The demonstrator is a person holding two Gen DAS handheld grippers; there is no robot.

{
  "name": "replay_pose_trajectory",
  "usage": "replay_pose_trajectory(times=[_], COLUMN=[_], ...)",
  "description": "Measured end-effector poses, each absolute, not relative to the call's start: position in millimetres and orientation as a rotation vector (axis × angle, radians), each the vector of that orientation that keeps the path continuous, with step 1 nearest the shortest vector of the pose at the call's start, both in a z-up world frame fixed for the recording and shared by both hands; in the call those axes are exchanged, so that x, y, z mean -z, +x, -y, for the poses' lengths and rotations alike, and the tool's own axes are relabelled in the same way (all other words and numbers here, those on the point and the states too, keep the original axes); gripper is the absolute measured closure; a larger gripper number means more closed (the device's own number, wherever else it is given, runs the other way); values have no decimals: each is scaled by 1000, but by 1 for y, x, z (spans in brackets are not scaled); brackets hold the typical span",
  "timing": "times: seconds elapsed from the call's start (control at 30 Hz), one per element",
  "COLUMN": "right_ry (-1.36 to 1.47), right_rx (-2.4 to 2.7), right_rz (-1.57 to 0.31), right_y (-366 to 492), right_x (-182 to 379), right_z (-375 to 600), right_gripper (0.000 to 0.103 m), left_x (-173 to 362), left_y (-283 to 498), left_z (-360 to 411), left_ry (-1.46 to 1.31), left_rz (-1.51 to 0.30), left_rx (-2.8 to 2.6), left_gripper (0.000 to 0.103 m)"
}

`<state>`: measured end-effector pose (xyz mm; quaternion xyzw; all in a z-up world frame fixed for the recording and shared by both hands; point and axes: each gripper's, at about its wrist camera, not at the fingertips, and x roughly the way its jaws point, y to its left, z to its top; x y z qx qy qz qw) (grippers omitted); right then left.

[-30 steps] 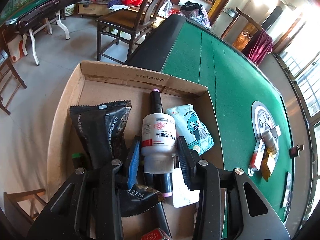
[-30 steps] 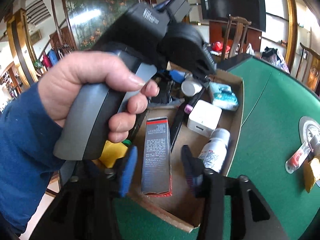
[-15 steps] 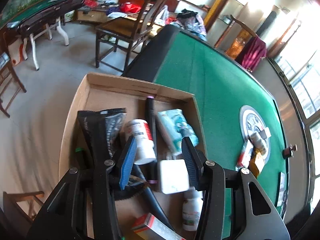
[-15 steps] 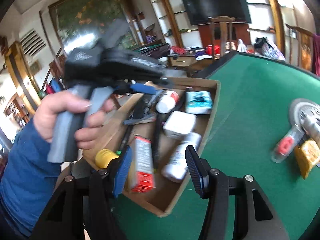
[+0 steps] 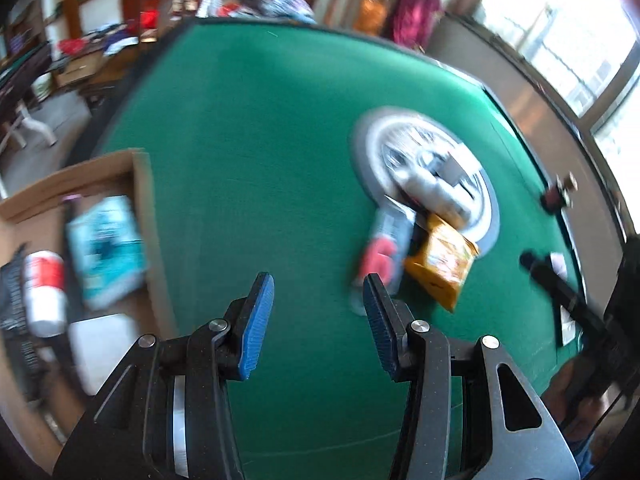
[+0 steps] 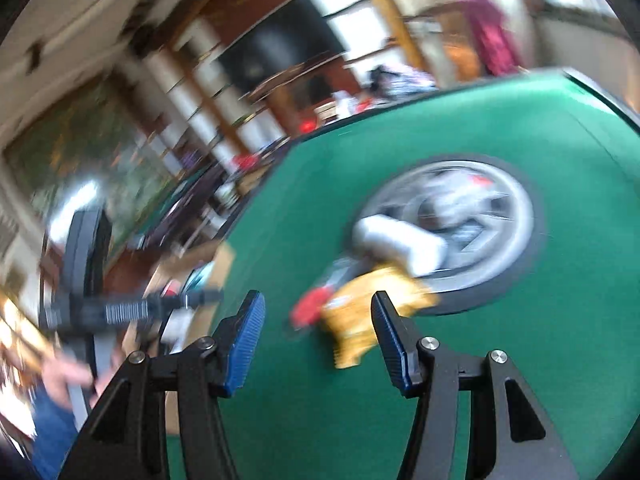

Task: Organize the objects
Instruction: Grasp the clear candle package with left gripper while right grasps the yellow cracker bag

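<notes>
Both pictures are blurred. The left gripper (image 5: 318, 312) has its jaws spread wide with nothing between them, above the green table (image 5: 248, 152). The right gripper (image 6: 318, 336) is spread wide too and holds nothing.

At the left edge of the table stands the cardboard box (image 5: 144, 216). Inside it I can see a teal packet (image 5: 106, 250) against the right wall, a white bottle (image 5: 44, 288) with a red band beside it, a dark bag (image 5: 12, 300) further left, and a white block (image 5: 100, 350) nearer to the gripper.

Outside the box, well apart from it, some things lie at the round metal plate (image 5: 424, 178) in the table: a grey-white bottle (image 5: 434, 192) on the plate, a yellow packet (image 5: 442, 266) at its rim, and a clear tube (image 5: 382, 258) with a red part, touching the packet.
</notes>
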<state>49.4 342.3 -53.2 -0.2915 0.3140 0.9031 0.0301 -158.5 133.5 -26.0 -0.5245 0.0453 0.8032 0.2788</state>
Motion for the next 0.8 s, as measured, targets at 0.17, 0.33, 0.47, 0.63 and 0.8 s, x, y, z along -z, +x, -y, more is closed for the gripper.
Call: replay_pose_trajectory(times=[0.17, 0.33, 0.47, 0.63, 0.8], right_ry=[-890, -896, -887, -927, -972], right_rx=[-2691, -2712, -2700, -2671, -2636], right_rz=[-1160, -1190, -1177, -1155, -1088], right_y=[55, 54, 57, 54, 44], right_x=[62, 61, 60, 63, 73], right_z=[-371, -368, -369, -370, -374], right_gripper=[44, 44, 44, 41, 39], left_x=[44, 55, 64, 72, 75], left_y=[-156, -162, -169, -170, -150], left_z=[-177, -198, -212, -222, -190], left_ry=[-1428, -1444, -1453, -1425, -1442], left_rz=[-228, -302, -334, -353, -235], left_rx=[-2113, -2118, -2115, -2185, -2289], left_gripper=[56, 56, 56, 60, 76])
